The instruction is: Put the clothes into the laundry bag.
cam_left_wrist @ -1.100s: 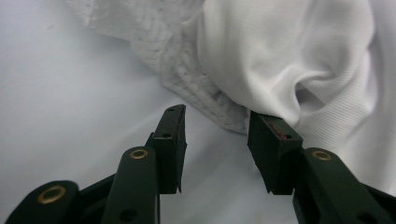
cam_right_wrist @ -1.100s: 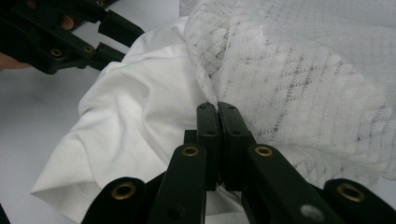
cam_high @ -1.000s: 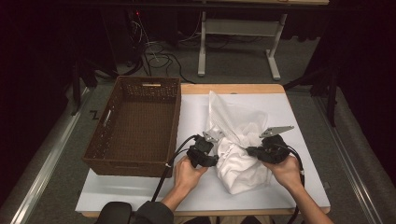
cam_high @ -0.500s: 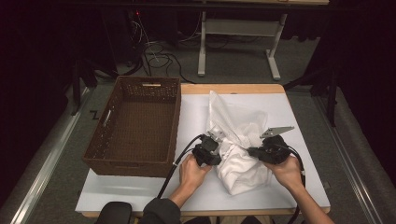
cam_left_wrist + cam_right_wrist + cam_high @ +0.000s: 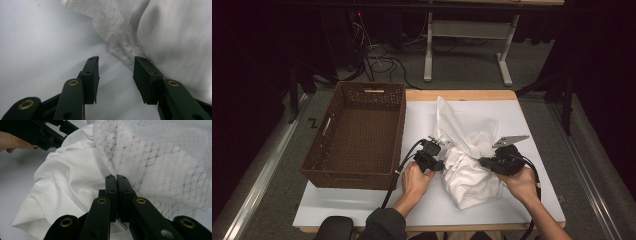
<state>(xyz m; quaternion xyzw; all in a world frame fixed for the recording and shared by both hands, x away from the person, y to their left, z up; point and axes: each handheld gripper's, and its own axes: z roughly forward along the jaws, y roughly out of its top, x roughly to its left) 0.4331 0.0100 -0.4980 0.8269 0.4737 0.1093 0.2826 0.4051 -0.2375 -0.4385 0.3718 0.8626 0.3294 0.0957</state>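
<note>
My right gripper (image 5: 116, 177) has its jaws pressed together on a fold of the mesh bag (image 5: 160, 162), right where the netting bunches at the bag's mouth. My left gripper (image 5: 115, 62) has its jaws spread about halfway with nothing between them; they hover low over the white table cover (image 5: 37, 50), and the bag's ragged mesh edge lies just beyond their tips.

In the high view the bag (image 5: 464, 135) sits on the right half of the table (image 5: 532, 125), with white cloth (image 5: 469, 177) bulging out of its near end. The left gripper (image 5: 434, 159) is at the bundle's left side and the right gripper (image 5: 489, 162) at its right. The wicker basket (image 5: 332, 150) stands well apart on the left, with nothing in it that I can see.

I judge the step in hand to be getting a second hold on the bag's opening. To do it well I'd keep the right pinch steady as an anchor, ease the left jaws forward until the mesh edge alone lies between the pads, then close. Catching the white cloth along with the netting would trap the cloth in the bag, so I'd approach low and aim for the loose net edge.
</note>
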